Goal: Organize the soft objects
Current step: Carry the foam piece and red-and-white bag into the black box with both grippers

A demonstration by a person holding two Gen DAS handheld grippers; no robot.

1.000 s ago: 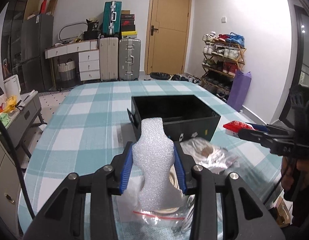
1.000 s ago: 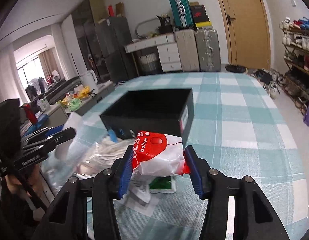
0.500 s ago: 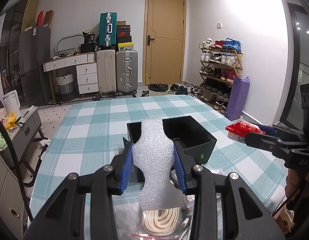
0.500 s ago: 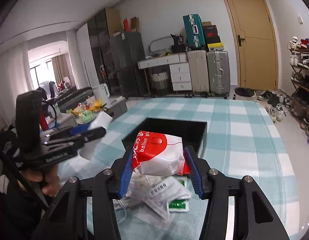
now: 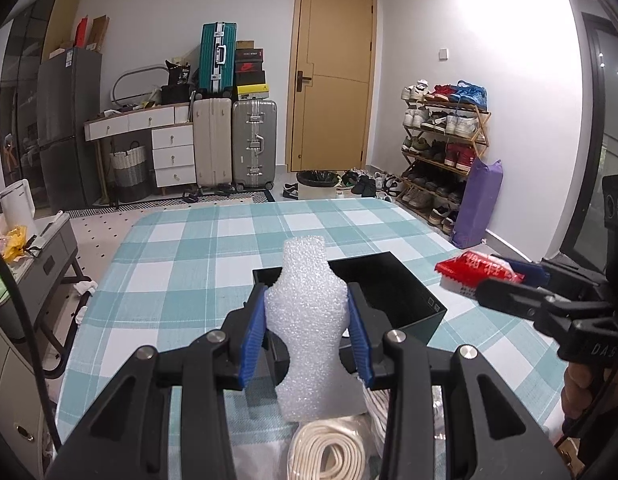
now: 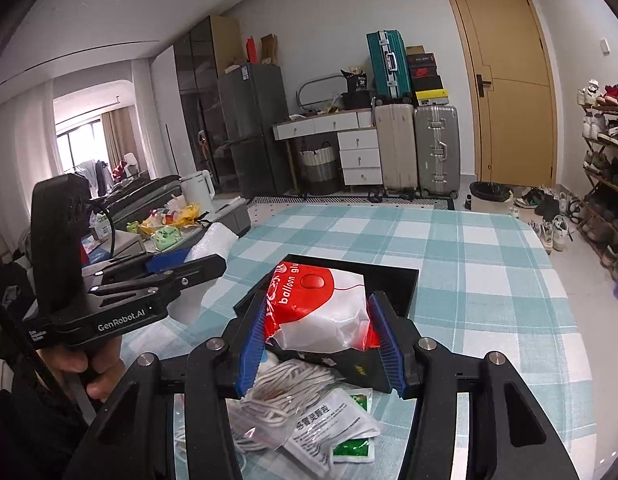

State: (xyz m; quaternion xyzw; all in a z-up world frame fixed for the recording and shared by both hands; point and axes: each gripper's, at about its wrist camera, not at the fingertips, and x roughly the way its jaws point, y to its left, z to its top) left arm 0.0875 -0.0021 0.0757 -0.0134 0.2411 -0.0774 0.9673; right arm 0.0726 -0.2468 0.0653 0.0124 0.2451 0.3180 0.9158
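My left gripper [image 5: 307,330] is shut on a white foam piece [image 5: 307,320], held upright above the near side of the black box [image 5: 393,292]. My right gripper [image 6: 319,332] is shut on a red and white balloon bag [image 6: 321,312], raised in front of the same black box [image 6: 393,276]. Each gripper shows in the other's view: the right gripper [image 5: 485,280] with the balloon bag [image 5: 475,270] at the right, the left gripper [image 6: 189,264] with the foam piece [image 6: 213,242] at the left. On the checked tablecloth [image 5: 213,264] below lie a coil of white rope [image 5: 329,452] and plastic packets [image 6: 333,428].
The table's far half is bare checked cloth [image 6: 461,248]. Beyond it stand suitcases [image 5: 233,136], a drawer unit [image 5: 171,148], a door [image 5: 333,96] and a shoe rack [image 5: 445,148]. A low side table [image 5: 25,252] with clutter stands left of the table. A hand [image 6: 93,368] grips the left tool.
Both grippers have risen with their loads. The black box now sits lower in both views, and the packets and rope on the cloth have dropped toward the bottom edge.
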